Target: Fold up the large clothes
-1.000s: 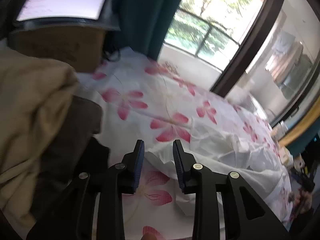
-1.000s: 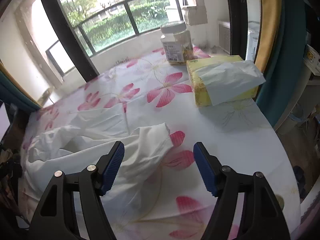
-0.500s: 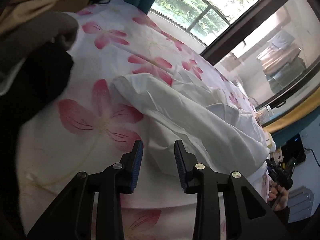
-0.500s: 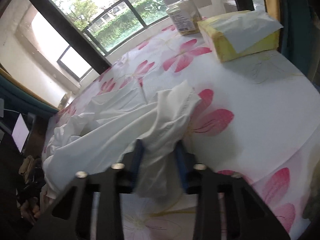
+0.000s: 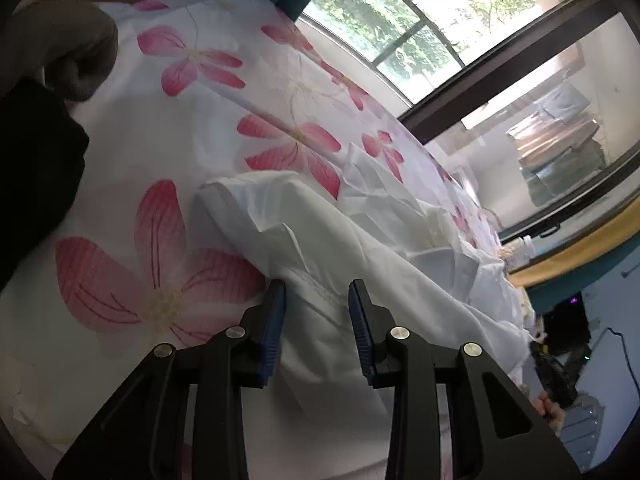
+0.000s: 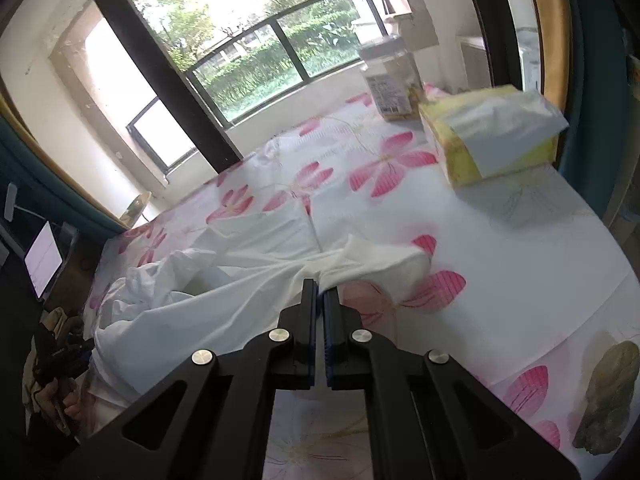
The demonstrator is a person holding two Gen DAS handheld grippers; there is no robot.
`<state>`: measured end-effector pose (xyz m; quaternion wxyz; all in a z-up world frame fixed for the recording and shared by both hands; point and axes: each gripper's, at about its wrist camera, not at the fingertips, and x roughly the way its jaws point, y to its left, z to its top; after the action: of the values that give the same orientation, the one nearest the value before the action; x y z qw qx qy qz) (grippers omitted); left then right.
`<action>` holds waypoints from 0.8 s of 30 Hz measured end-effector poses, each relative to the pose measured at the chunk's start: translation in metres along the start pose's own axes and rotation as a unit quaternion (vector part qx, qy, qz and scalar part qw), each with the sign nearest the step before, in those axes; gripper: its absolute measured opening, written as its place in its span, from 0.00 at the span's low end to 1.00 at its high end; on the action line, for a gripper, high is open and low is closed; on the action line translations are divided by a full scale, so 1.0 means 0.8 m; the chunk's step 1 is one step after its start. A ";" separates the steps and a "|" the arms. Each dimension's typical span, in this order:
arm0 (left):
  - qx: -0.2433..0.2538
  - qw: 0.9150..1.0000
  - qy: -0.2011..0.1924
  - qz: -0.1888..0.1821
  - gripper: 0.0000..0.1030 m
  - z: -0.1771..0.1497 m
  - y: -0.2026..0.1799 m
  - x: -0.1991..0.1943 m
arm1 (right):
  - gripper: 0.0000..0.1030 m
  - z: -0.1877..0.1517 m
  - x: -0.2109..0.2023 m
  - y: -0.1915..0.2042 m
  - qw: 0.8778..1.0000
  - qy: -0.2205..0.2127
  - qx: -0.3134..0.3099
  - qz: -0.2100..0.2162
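Right hand-held gripper [image 6: 321, 292] just closed, pinching white shirt [image 6: 224, 292] sleeve, left hand-held gripper [image 5: 316, 300] part-open, apparently straddling cloth

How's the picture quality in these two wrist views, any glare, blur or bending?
Left wrist view: the window is blown out, its frame bows from fisheye distortion, and the white shirt stays fairly sharp. Right wrist view: bright backlight through the window, the tissue box looks motion-smeared, and the corners darken; the right claw is crisp.
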<state>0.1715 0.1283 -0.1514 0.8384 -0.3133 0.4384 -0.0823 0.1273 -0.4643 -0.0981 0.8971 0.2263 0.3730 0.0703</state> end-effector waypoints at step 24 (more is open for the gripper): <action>0.037 0.997 -0.067 -0.005 0.02 0.033 -0.055 -0.072 | 0.02 0.059 -0.043 0.047 0.990 -0.048 -0.115 -0.062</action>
<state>0.1639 0.1294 -0.0748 0.8766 -0.2892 0.3760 -0.0814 0.1376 -0.4578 -0.0301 0.9368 0.1009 0.3318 0.0458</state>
